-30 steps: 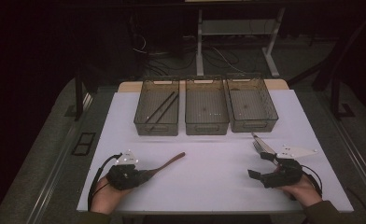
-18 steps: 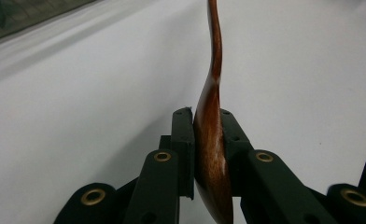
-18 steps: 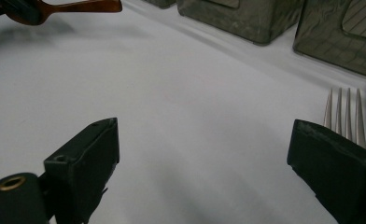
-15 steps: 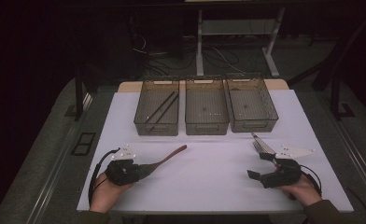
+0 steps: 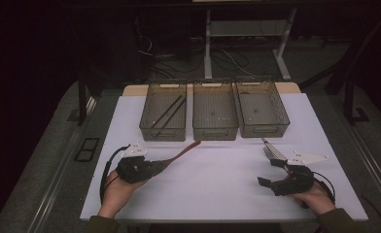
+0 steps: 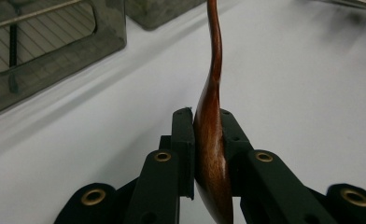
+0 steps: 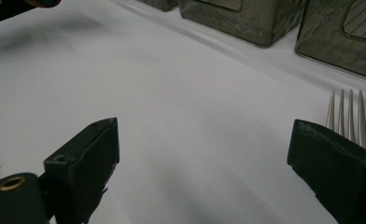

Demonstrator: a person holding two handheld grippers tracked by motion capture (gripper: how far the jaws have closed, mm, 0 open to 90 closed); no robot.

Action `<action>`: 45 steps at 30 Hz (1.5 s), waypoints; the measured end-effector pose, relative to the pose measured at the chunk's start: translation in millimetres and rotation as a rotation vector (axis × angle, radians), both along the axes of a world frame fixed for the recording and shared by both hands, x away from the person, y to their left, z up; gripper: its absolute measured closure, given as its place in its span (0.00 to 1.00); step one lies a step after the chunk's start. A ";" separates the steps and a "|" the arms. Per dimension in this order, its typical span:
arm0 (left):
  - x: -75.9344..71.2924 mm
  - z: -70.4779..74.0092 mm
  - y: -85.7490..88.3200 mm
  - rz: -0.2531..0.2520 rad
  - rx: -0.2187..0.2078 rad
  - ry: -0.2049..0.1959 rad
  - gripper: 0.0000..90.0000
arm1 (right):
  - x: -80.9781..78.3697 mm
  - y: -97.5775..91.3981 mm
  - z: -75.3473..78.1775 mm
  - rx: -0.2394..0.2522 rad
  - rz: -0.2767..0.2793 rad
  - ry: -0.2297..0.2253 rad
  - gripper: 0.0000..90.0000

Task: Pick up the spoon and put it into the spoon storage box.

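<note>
White tabletop [image 5: 217, 184], left hand-held gripper [image 6: 208, 135] pinching wooden spoon [image 6: 212, 140], right hand-held gripper [image 7: 204, 154] spread wide, empty

Three translucent grey bins stand in a row at the far side of the table: a left bin [image 5: 163, 111], a middle bin [image 5: 215, 110] and a right bin [image 5: 262, 108]. Two dark chopsticks [image 5: 168, 111] lie in the left bin. One wooden spoon [image 5: 179, 154] and one metal fork [image 5: 271, 150] make up the loose cutlery, with what may be a knife's serrated edge just beside the fork in the right gripper view, and two hand-held grippers are present, a left gripper [image 5: 152, 167] and a right gripper [image 5: 270, 173].
</note>
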State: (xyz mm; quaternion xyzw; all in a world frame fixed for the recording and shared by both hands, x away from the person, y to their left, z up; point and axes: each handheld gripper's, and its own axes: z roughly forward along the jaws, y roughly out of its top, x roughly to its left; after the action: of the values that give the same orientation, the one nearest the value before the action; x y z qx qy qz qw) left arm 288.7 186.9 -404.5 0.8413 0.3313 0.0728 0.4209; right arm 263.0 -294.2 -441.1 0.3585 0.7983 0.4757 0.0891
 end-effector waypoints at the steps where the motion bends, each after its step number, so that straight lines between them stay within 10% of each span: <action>1: 0.7 0.5 -1.0 0.004 -0.002 0.000 0.88 | -0.2 -0.1 0.1 0.000 0.001 0.000 0.09; 13: 15.6 12.8 -11.7 0.021 -0.058 -0.010 0.88 | -1.0 -1.1 0.6 0.002 -0.004 0.002 0.09; 45: 85.8 51.2 -54.5 0.091 -0.026 -0.085 0.88 | -1.6 -3.3 2.0 0.013 -0.014 -0.007 0.09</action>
State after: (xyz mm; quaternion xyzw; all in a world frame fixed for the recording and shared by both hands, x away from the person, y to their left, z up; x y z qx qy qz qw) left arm 374.4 132.4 -353.3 0.8160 0.3517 0.1231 0.4419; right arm 261.4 -297.5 -439.1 0.3629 0.7925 0.4813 0.0929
